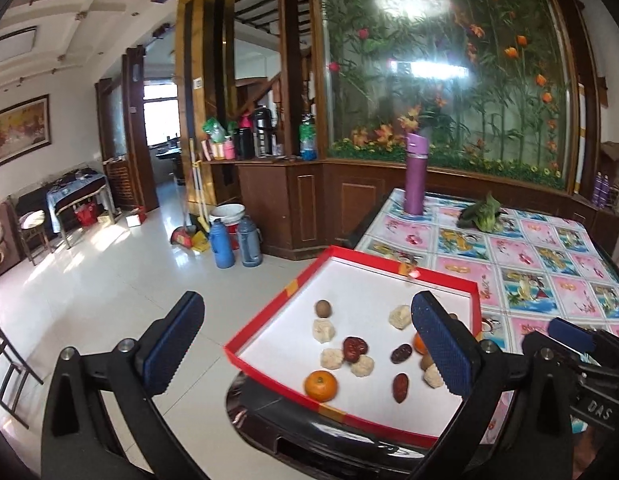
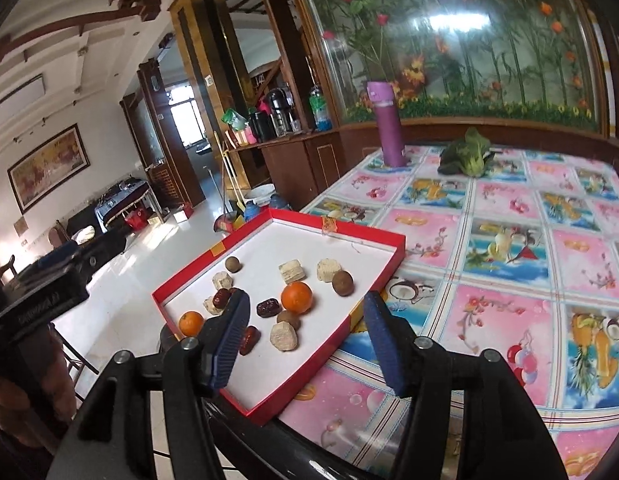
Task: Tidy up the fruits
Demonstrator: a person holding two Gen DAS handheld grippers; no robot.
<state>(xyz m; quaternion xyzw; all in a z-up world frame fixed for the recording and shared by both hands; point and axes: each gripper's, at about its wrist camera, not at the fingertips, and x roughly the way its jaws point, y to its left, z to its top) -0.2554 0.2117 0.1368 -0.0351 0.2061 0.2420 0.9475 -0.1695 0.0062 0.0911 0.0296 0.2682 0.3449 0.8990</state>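
While "DAS" marks the right tongs (image 1: pixel 565 344) — nothing gripped — fruits fill the red tray (image 1: pixel 269 328).

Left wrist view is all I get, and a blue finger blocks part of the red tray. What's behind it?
Observer: An orange, in full, the second one in the tray.
Operator: Anything else back there?
Observer: A brown round fruit near the right rim, beside a pale chunk.
Operator: Is the other tool gripping something?
Observer: No, the right gripper is empty, with its fingers apart above the tray's near end.
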